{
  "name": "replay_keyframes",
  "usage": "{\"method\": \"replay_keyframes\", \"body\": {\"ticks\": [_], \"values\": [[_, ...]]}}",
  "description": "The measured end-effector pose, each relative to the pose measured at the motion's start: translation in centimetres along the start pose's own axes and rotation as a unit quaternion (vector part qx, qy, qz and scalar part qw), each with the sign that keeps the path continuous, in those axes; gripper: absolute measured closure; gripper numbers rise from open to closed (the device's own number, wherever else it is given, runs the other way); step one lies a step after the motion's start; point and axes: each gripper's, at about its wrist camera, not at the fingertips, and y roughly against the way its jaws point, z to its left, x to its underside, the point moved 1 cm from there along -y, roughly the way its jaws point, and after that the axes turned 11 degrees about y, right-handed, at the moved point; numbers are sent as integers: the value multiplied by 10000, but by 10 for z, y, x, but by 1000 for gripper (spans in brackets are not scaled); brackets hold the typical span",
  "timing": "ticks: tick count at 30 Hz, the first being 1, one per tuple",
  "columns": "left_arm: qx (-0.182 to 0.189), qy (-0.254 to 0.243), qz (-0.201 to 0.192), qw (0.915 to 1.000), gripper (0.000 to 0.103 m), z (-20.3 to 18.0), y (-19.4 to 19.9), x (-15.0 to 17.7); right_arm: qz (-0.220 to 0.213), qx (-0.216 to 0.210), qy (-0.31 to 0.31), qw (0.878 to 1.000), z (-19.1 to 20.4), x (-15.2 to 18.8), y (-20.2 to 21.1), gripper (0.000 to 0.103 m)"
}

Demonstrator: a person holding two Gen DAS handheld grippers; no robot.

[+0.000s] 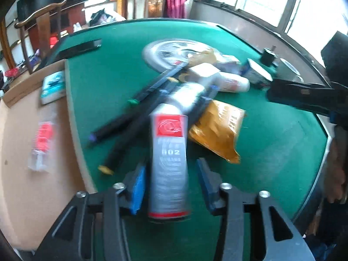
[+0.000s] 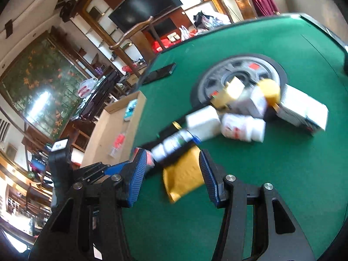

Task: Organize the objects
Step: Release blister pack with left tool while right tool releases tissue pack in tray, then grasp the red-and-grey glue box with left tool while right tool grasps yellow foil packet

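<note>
Carrying spray can (image 1: 168,163) between left claw (image 1: 171,187) pads; grip unclear, one pad looking apart. We are judging can light, stiff, slippery: clamping mid-body. Right claw (image 2: 171,174) hanging open beside can, over yellow pouch (image 2: 182,174).

green felt table (image 1: 271,143) under a jumbled pile, yellow packet (image 1: 217,130) included

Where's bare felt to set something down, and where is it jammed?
Free: the green felt between the yellow padded envelope and the table's near rim, and the far felt beyond the grey hub disc. The cardboard tray is mostly bare too. Crowded: the pile of dark markers, grey spray can and white boxes.
</note>
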Motion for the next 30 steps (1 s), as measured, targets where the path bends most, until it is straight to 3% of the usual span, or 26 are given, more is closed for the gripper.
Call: {"method": "replay_keyframes", "body": {"ticks": [2,10,17,20,22,25,28,30], "values": [[188,33,133,9997,76,-11,-4,7,96,81,-60,9999,-10,7,-1,53],[63,438,72,9990,76,5,-2,25,602,276,-455,9968,-31,15,-28,53],[9,507,8,9987,76,15,-2,27,619,623,-91,9961,-22,7,-50,53],[48,519,13,9986,76,18,-2,27,900,275,-2,9956,-15,13,-58,53],[42,547,7,9985,76,20,-1,28,1162,106,199,9930,-3,21,-58,53],[36,536,-13,9986,76,22,0,29,1630,-551,799,9818,25,36,-52,53],[-34,511,-30,9987,76,21,0,29,1588,82,1667,9731,40,39,-38,53],[-73,490,-27,9988,76,20,0,30,1471,477,2351,9596,47,34,-35,53]]}}
